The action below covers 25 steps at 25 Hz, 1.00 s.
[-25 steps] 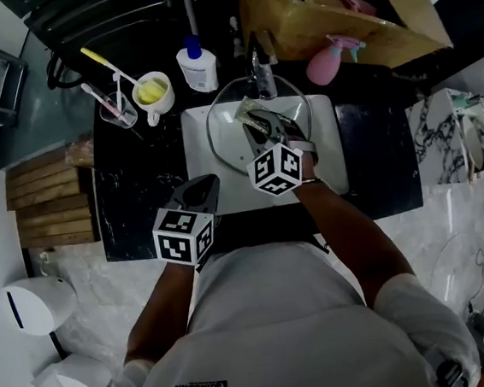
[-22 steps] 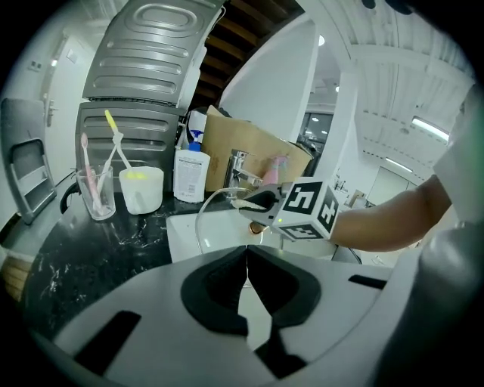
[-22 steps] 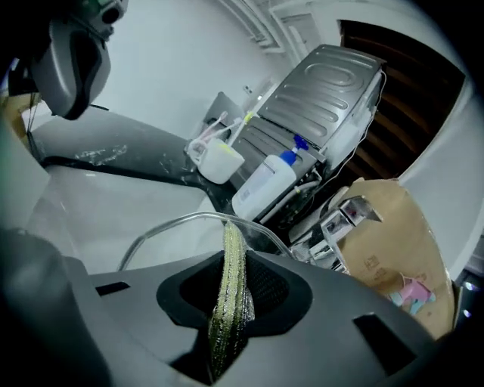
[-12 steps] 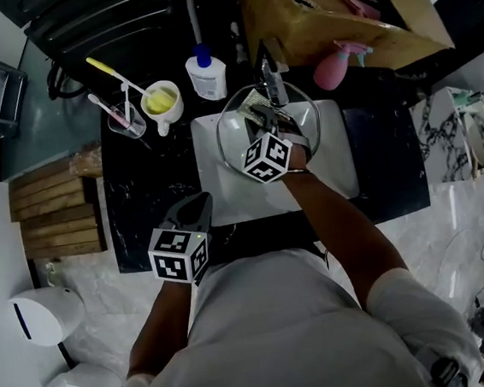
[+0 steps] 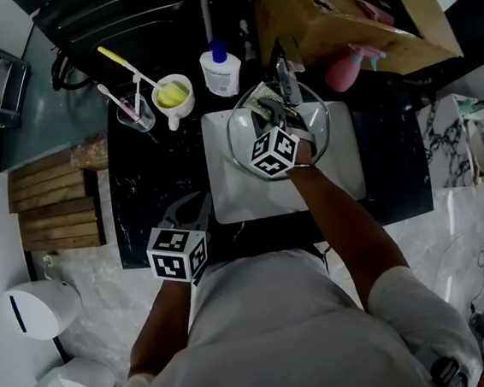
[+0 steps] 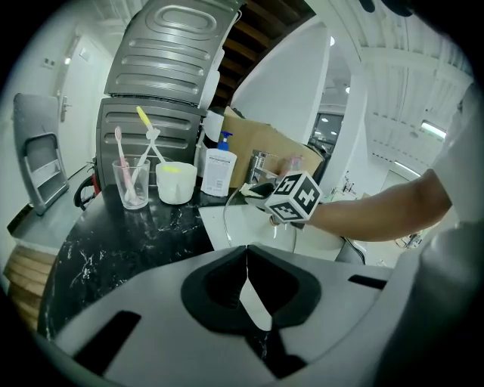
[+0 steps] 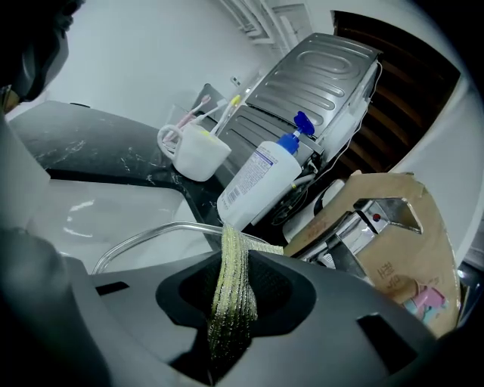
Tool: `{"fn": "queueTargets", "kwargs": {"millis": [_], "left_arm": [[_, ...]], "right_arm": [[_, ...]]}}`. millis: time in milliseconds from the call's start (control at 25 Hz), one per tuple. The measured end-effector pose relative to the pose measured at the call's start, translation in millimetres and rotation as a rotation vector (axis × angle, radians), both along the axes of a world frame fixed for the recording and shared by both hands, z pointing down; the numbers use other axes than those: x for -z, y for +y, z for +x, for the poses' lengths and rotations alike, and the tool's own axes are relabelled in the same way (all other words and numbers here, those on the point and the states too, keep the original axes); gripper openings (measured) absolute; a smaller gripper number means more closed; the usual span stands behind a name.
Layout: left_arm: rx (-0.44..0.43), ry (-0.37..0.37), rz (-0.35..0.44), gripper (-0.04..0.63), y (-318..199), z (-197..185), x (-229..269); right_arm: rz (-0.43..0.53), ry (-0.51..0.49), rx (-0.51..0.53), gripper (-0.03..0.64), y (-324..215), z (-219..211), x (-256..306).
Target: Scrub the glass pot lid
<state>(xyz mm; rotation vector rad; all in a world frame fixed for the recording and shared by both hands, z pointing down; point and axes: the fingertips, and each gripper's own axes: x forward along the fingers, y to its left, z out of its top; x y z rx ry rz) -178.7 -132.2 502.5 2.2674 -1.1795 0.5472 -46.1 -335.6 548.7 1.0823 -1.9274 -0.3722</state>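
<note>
The glass lid (image 5: 316, 125), unheld by the closed left tongs (image 6: 246, 286), may be shoved aside by the cloth (image 7: 233, 291) clamped in the right tongs (image 5: 272, 115)

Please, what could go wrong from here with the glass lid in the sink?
1. Only the right tool, shut on the scouring pad, works at the glass lid. The left tool stands shut and empty over the counter, so the lid might slide or tip in the sink.
2. The right tool is near the faucet and might knock it.

Faucet (image 5: 287, 79) and bottle (image 5: 221, 70) behind sink (image 5: 223, 177)
</note>
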Motion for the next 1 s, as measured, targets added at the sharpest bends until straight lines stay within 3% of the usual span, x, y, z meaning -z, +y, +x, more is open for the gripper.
{"fn": "queueTargets", "kwargs": {"millis": [1000], "left_arm": [[0.086,0.046,0.013,0.015,9,-9,-2]], "right_arm": [[-0.085,0.076,0.226,0.110,32,-47,-20]]}}
